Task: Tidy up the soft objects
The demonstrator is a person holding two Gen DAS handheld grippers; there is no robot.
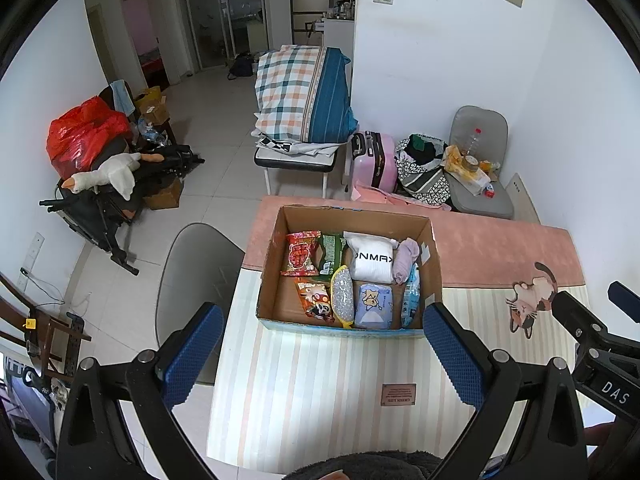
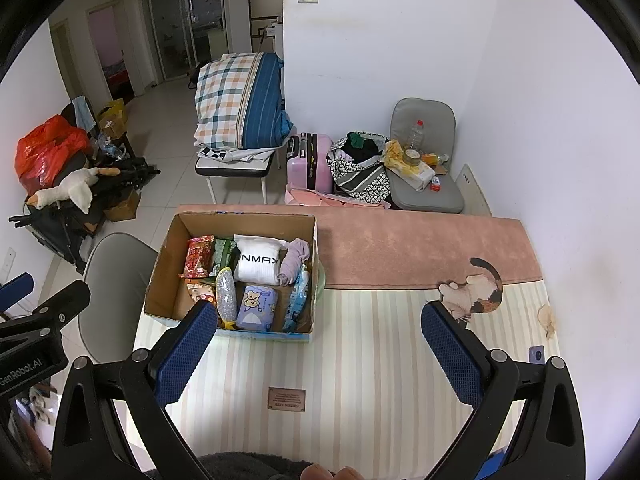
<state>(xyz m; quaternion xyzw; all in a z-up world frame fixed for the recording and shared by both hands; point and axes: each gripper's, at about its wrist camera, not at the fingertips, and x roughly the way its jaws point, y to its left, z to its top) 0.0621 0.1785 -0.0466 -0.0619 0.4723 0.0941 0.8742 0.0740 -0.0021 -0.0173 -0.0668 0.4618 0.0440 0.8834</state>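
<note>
While both tongs are held above the near edge of the table (image 1: 320,400), the left gripper (image 1: 324,344) is seen with its blue-padded fingers (image 1: 192,356) spread wide and nothing between them; the right gripper (image 2: 320,344) is likewise spread wide and empty. Ahead of the left gripper, between its two fingers in the left wrist view, a cardboard box (image 1: 352,220) is set on the striped table mat (image 1: 304,380); ahead and to the left of the right gripper the same box is seen, its near wall partly covered by that gripper's left finger. Inside the box the soft things are packed side by side: a red snack bag (image 1: 301,254), a green packet (image 1: 332,252), a white folded cloth (image 1: 372,258) with black lettering, a lilac rolled cloth (image 1: 406,260), a glittery silver pouch (image 1: 343,296), a pale blue tissue pack (image 1: 374,306) with a cat drawing, and a cartoon-printed snack bag (image 1: 316,298). Beyond the right gripper's right finger a cat figure (image 2: 474,290) is printed on the mat. Well beyond the box a plaid bedding bundle (image 1: 300,92) is piled on a bench.
</note>
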